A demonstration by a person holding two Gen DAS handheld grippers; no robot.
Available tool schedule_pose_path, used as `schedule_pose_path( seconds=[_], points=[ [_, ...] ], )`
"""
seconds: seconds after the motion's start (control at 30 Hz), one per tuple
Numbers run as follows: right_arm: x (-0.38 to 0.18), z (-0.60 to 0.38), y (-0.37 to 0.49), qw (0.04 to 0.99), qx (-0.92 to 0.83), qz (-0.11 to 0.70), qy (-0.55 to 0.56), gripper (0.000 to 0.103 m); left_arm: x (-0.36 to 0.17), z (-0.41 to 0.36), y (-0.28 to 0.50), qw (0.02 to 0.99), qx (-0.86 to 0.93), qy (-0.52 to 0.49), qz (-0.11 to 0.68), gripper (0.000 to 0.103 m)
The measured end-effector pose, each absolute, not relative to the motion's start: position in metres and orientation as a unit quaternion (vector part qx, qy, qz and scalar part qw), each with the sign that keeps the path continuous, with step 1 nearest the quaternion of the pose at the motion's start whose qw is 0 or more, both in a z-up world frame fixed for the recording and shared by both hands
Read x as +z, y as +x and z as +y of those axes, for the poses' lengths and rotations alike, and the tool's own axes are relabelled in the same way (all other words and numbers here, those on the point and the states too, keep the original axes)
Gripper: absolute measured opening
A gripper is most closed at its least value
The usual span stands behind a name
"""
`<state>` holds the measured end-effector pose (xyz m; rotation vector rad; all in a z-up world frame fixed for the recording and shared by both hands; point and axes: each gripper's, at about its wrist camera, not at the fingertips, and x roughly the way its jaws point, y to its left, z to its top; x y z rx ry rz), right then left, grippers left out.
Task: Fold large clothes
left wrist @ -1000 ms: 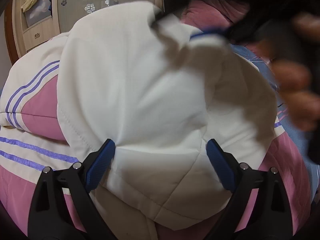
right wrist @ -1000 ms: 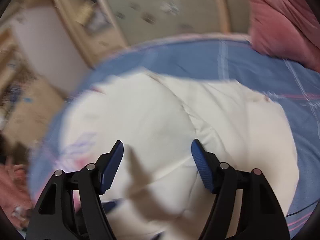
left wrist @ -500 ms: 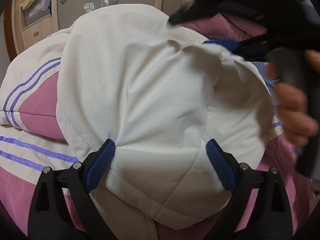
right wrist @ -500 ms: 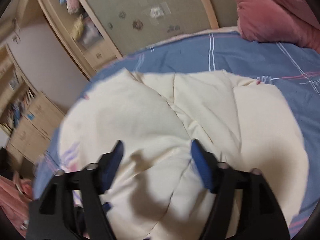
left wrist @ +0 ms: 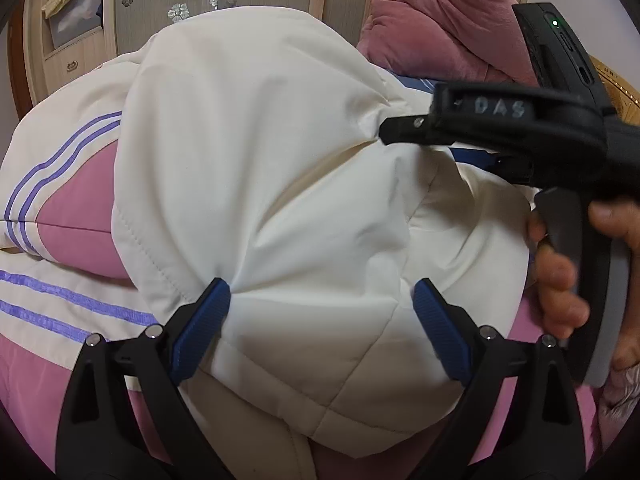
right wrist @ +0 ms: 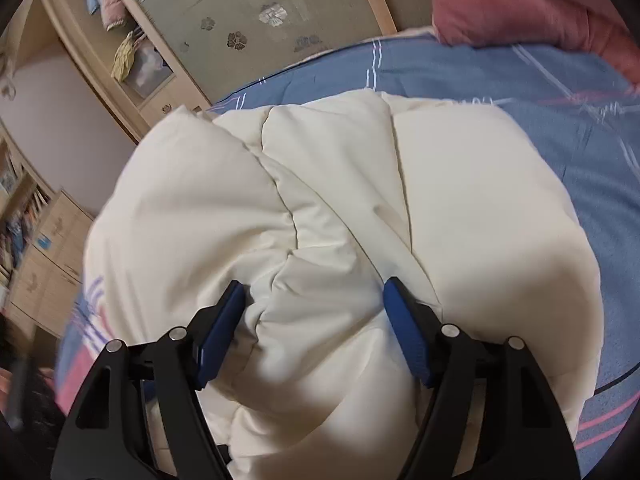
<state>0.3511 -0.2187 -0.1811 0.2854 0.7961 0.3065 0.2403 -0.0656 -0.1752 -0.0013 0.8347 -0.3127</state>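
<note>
A puffy cream jacket (left wrist: 280, 184) with pink panels and purple stripes lies bunched on the bed. My left gripper (left wrist: 320, 304) presses down on a cream bulge near its lower end. Its jaws stand wide, with the fabric swelling between the blue pads (left wrist: 200, 320). In the right wrist view the same jacket (right wrist: 320, 200) fills the middle. My right gripper (right wrist: 312, 304) stands open on it, with a quilted fold bulging between its pads (right wrist: 404, 328). In the left wrist view a hand (left wrist: 560, 280) grips the right tool's handle at the jacket's right edge.
The jacket lies on a blue checked bedsheet (right wrist: 520, 80). A dark pink quilt (left wrist: 440, 24) is heaped at the far right. Beyond the bed stand a pale wooden wardrobe (right wrist: 240, 12) with flower decals and, at the left, drawers (right wrist: 52, 248).
The right gripper has come down onto the jacket and its jaws have spread a little. The cream fabric looms larger in its view. My left gripper has kept still.
</note>
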Motion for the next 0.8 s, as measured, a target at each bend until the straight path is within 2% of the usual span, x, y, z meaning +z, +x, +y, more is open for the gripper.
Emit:
schedule_pose_path(
  seconds=[0.1,0.3,0.43,0.5,0.6,0.67,0.8],
  points=[
    [-0.176,-0.213,0.341,0.910,0.134,0.375,0.119,0.072,-0.174,-0.065,0.242,0.903,-0.152,-0.001,0.403,0.095],
    [-0.134,-0.240,0.265,0.925,0.152,0.308,0.161,0.074,-0.140,-0.045,0.220,0.911,-0.176,-0.045,0.372,0.095],
    [-0.141,-0.264,0.207,0.916,0.137,0.336,0.169,0.074,-0.109,-0.019,0.178,0.922,-0.152,-0.048,0.353,0.095],
    [-0.157,-0.272,0.183,0.912,0.115,0.360,0.160,0.074,-0.103,-0.001,0.156,0.927,-0.130,-0.047,0.349,0.099],
    [-0.198,-0.275,0.153,0.889,0.082,0.422,0.157,0.075,-0.123,0.023,0.140,0.914,-0.106,-0.068,0.386,0.099],
    [-0.213,-0.270,0.135,0.893,0.075,0.415,0.155,0.075,-0.155,0.029,0.135,0.891,-0.102,-0.082,0.434,0.099],
    [-0.213,-0.241,0.114,0.907,0.055,0.408,0.082,0.082,-0.174,0.007,0.112,0.907,-0.075,0.027,0.413,0.099]
  ],
)
